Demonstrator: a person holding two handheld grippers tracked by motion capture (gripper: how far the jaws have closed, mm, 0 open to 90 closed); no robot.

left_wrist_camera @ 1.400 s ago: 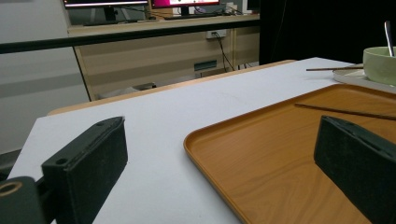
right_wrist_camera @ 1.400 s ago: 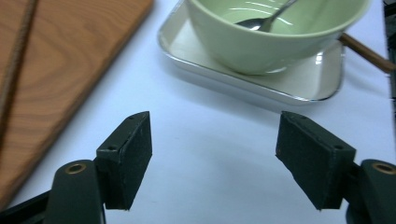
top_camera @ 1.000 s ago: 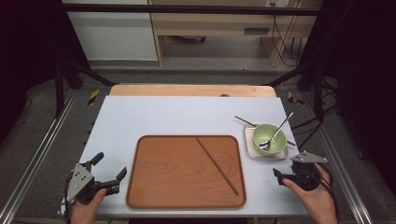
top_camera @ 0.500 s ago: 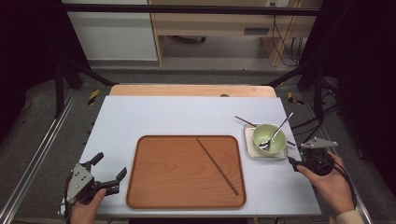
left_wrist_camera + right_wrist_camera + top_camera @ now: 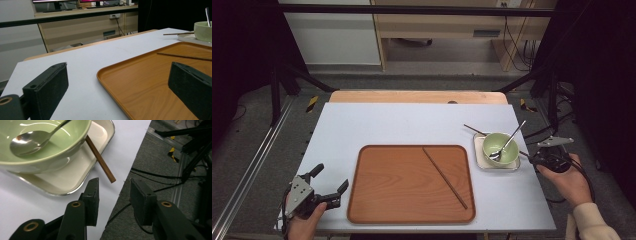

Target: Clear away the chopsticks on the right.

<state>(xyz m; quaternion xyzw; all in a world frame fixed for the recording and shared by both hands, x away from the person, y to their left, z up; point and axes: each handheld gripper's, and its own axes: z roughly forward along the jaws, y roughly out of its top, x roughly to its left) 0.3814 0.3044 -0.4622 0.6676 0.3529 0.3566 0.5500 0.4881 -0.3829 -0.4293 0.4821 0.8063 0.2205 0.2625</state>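
Right gripper view: right gripper [image 5: 113,195], closing, half-open, empty; ahead, one thin brown wooden chopstick [image 5: 100,159], far end hidden under one pale green ceramic bowl [image 5: 42,152].

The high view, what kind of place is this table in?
Probably a lab or workshop set up for recording: a table inside a black metal frame, loose cables along the back wall, and a hand-held gripper in each hand.

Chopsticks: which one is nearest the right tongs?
The chopstick under the green bowl, resting on the white dish: its tip points at the right tongs. The other chopstick lies on the wooden tray.
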